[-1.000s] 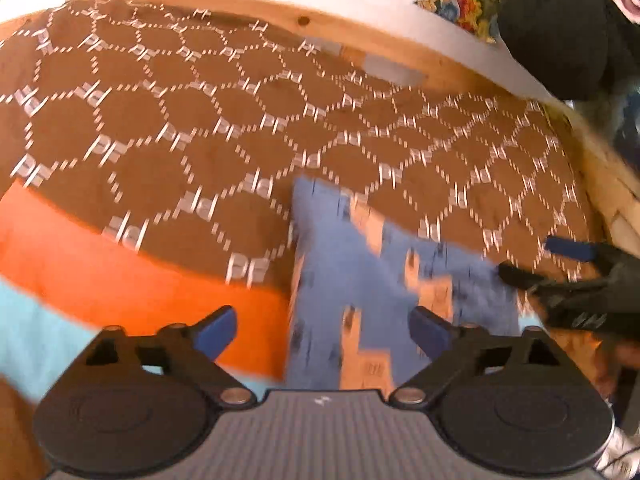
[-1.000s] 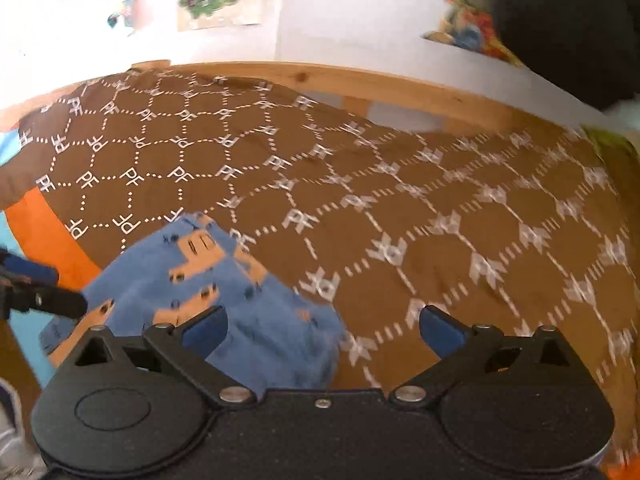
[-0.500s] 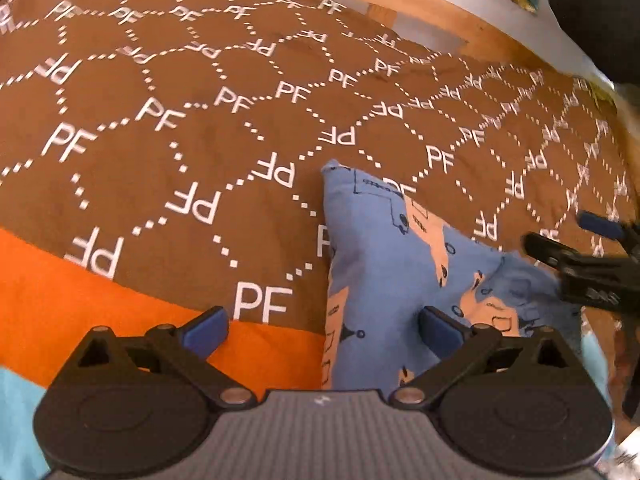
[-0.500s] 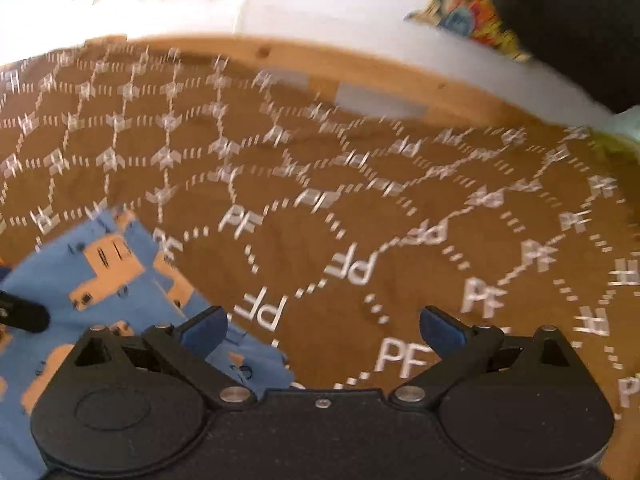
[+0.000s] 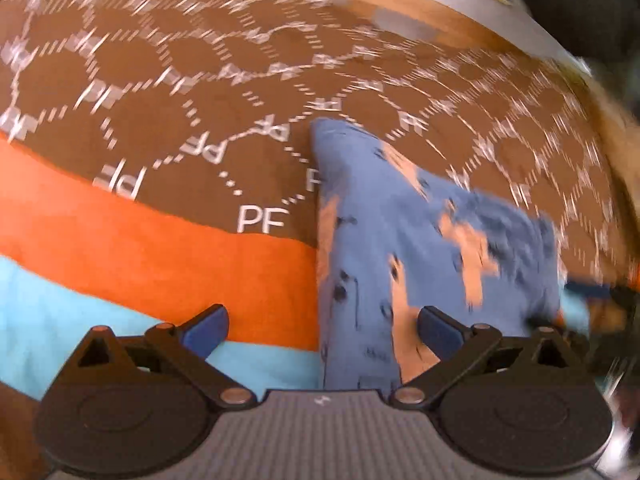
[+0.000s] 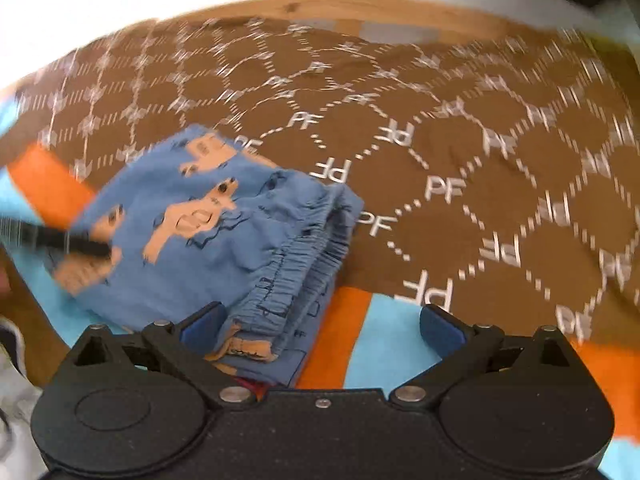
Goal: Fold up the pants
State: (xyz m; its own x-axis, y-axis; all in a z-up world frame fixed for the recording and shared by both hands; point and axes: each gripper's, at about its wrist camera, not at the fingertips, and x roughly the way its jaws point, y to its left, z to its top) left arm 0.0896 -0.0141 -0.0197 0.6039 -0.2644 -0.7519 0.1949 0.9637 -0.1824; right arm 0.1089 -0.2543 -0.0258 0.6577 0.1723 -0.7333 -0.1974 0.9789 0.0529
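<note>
The blue truck-print pants (image 6: 208,236) lie folded into a compact bundle on the bed's brown patterned blanket (image 6: 460,152), both the left claw (image 5: 322,326) and right claw (image 6: 322,322) spread and empty, so little seems left.

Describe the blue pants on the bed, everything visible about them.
The pants are soft blue fabric printed with orange vehicle shapes and dark line drawings. They lie folded into a compact, layered bundle on the brown PF-patterned blanket, their near end over its orange and light blue stripes. A gathered elastic waistband shows stacked along the bundle's right edge in the right wrist view. The left gripper's open fingers straddle the bundle's left edge; the right gripper is open, with the waistband end between its fingers.
</note>
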